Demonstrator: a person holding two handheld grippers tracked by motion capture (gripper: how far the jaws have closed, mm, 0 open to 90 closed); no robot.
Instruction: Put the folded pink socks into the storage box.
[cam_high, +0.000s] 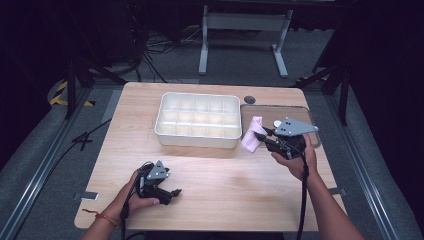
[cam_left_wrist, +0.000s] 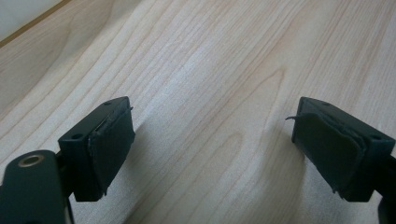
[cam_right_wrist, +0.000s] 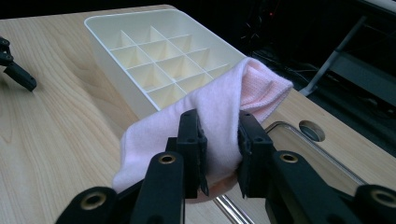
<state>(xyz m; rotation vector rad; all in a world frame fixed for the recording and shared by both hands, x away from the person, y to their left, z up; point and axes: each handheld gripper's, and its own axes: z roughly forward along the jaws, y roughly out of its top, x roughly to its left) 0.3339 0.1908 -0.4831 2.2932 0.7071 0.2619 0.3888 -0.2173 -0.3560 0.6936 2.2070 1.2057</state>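
Between the right gripper's (cam_right_wrist: 219, 144) jaws, a folded pink cloth (cam_right_wrist: 219, 109) is pinched, just beside the white divided tray (cam_right_wrist: 154, 51). The left gripper's (cam_left_wrist: 212, 144) jaws stand wide apart, with bare wooden table (cam_left_wrist: 210, 70) between them.

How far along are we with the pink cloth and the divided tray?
Done: the right gripper is shut on the pink cloth and holds it clear of the table, beside the tray. Left: every tray compartment looks empty, so placing the cloth remains. The left gripper is open over bare wood.
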